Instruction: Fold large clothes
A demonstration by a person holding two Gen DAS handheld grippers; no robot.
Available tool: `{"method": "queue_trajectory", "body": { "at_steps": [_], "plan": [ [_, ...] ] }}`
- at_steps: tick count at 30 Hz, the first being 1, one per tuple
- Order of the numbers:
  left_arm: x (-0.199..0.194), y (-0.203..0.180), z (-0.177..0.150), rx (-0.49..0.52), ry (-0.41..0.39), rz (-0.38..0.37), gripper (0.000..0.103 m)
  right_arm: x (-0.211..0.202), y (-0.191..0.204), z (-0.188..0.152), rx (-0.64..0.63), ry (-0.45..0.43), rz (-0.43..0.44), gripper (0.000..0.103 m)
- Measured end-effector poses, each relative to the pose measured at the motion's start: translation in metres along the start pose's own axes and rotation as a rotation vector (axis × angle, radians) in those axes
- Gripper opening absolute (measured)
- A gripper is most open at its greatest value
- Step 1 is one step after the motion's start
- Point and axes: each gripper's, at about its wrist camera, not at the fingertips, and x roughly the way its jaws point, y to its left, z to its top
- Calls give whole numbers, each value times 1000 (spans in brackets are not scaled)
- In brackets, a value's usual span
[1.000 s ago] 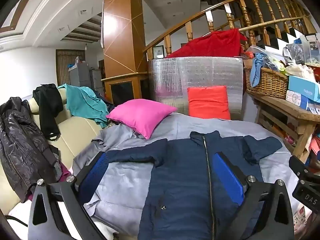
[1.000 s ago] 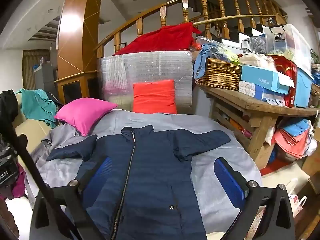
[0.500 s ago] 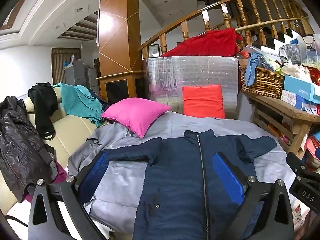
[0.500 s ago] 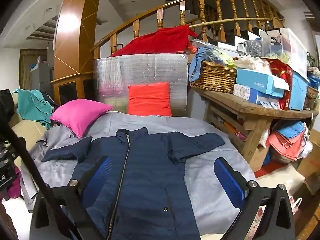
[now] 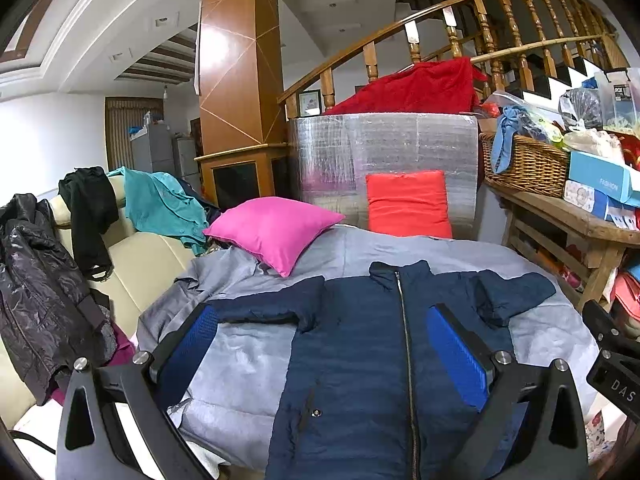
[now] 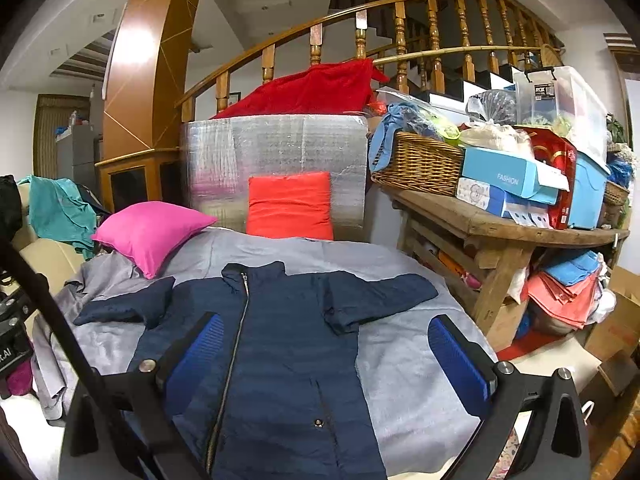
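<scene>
Your left claw point(image 5: 320, 344) and right claw point(image 6: 326, 350) both hung spread and empty above the navy padded jacket point(image 6: 276, 352), which lay zipped flat on the grey cover point(image 6: 404, 364); it looked soft, puffy and probably slippery, so sleeve cuffs or hem corners seemed the best holds.

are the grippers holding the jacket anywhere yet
Nothing is held. The left gripper and right gripper are both open above the jacket, which lies flat and zipped on the grey sheet.

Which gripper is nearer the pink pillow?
Left. The left gripper hovers over the navy jacket on the pink pillow side; the right gripper sits farther toward the wooden table.
</scene>
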Motion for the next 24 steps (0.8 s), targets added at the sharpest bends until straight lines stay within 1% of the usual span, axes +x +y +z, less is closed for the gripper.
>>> {"method": "queue_trajectory", "body": {
  "at_steps": [24],
  "plan": [
    [1,-3,-5,11,10,-3,103,-1,2,-3,-3,4,-6,103]
  ]
}}
